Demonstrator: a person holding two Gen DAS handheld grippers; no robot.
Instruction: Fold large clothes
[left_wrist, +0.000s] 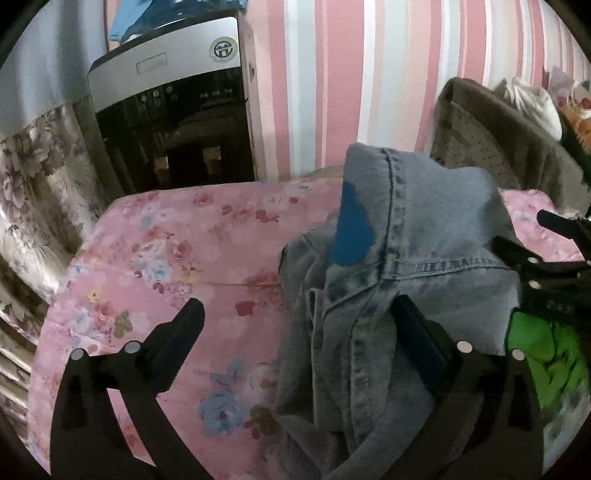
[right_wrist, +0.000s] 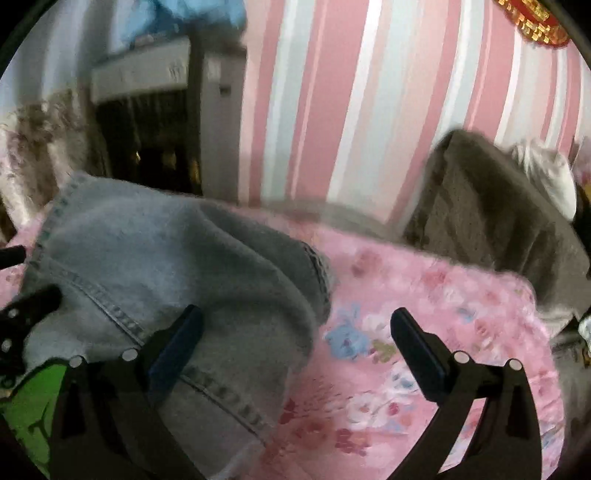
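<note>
The denim jacket (left_wrist: 402, 280) lies in a crumpled heap on the pink floral bedsheet (left_wrist: 166, 258), near the striped wall. The left claw (left_wrist: 299, 317) is wide open and grips nothing. The right claw (right_wrist: 295, 325) is also wide open, empty, its left finger over the denim.

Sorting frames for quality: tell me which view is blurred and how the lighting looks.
Right wrist view: motion-smeared, the grey-blue denim garment and striped pink wallpaper soft. Left wrist view: sharp, denim stitching crisp; fisheye bends the wall stripes. Both dim, no glare.
</note>
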